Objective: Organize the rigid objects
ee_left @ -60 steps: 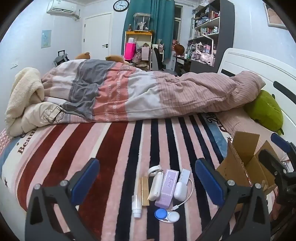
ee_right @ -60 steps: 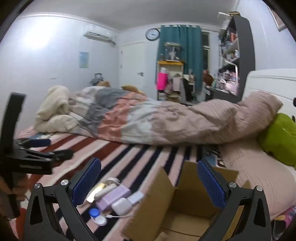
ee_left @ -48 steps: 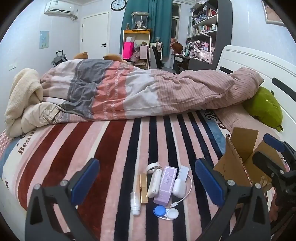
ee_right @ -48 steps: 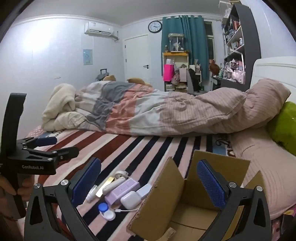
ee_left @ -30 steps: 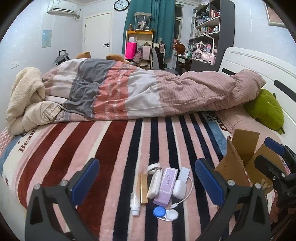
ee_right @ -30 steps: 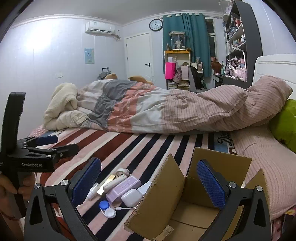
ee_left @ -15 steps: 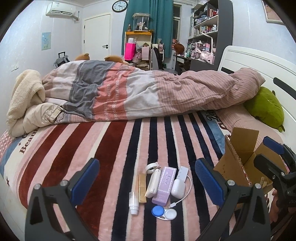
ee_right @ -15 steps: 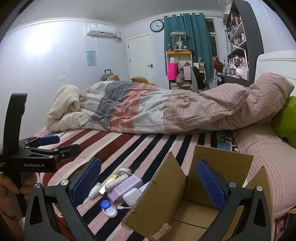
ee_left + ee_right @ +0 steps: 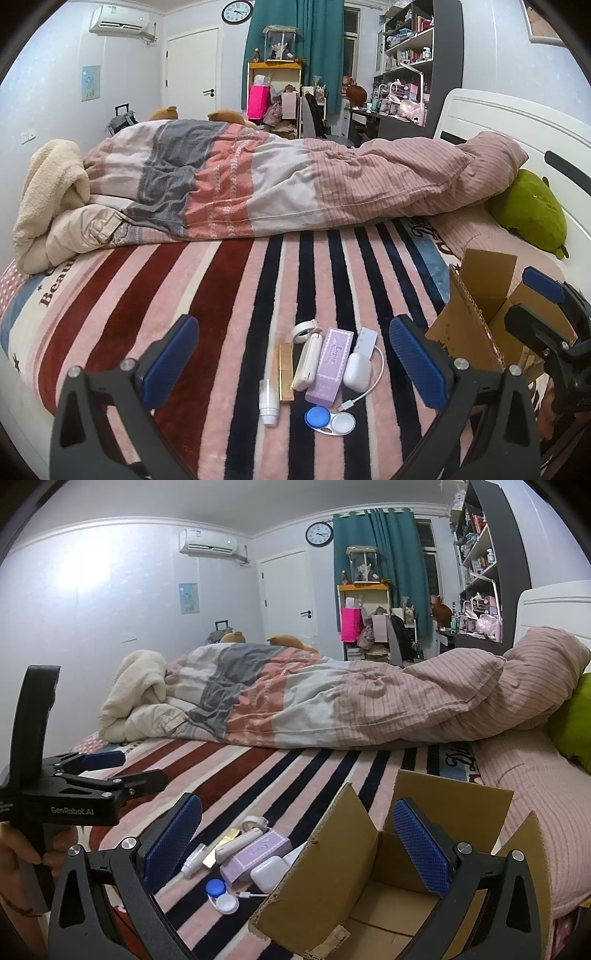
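Small items lie in a cluster on the striped blanket (image 9: 221, 295): a lilac box (image 9: 330, 361), a white earbud case (image 9: 357, 371), a white slim case (image 9: 307, 363), a gold tube (image 9: 285, 370), a small white bottle (image 9: 269, 402), a blue-and-white lens case (image 9: 330, 421) and a tape ring (image 9: 303, 327). The cluster also shows in the right wrist view, with the lilac box (image 9: 255, 856) at its middle. My left gripper (image 9: 291, 362) is open above the cluster. My right gripper (image 9: 295, 845) is open over the left flap of the open cardboard box (image 9: 369, 871).
A rumpled duvet (image 9: 295, 184) lies across the far half of the bed. A green plush (image 9: 524, 210) and a pink pillow sit at the right by the headboard. The cardboard box (image 9: 480, 314) stands right of the cluster. The bed's front edge is close.
Both grippers have drifted only slightly. The right view has pulled back a little, showing more of the box. Nothing was picked up or moved.
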Motion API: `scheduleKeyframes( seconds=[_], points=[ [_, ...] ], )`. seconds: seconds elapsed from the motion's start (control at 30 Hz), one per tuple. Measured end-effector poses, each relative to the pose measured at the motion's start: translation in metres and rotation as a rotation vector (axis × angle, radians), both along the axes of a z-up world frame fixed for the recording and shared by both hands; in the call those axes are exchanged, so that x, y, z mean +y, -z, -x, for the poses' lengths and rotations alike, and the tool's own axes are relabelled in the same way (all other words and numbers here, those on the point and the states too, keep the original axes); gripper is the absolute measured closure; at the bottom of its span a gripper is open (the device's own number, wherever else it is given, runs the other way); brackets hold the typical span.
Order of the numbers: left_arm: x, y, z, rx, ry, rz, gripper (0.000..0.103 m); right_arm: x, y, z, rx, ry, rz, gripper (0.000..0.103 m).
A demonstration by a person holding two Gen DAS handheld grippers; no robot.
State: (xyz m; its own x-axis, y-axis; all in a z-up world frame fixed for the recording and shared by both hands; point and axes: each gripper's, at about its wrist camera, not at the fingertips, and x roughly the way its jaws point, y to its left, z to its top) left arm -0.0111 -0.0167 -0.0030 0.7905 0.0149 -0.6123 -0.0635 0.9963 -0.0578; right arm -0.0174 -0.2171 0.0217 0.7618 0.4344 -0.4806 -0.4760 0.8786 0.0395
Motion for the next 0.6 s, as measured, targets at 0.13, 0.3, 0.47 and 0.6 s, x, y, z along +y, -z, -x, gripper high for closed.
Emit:
scheduleKeyframes(
  seconds=[0.13, 0.3, 0.47, 0.6],
  points=[
    [0.0034, 0.0013, 0.0017, -0.005, -0.005, 0.009, 0.0, -0.0004, 0.0004, 0.0003, 0.0, -0.002, -0.002, 0.0],
    [0.0068, 0.0011, 0.0047, -0.009, -0.014, 0.019, 0.0, 0.0012, 0.0024, -0.0017, 0.004, -0.006, -0.002, 0.0],
    [0.0083, 0.0009, 0.005, -0.015, -0.016, 0.024, 0.0, -0.0006, 0.0037, -0.0032, 0.005, -0.004, 0.001, 0.0],
    [0.0061, 0.0012, 0.0052, -0.015, -0.019, 0.02, 0.0, 0.0004, 0.0046, -0.0031, 0.001, -0.007, 0.004, 0.0]
  ],
)
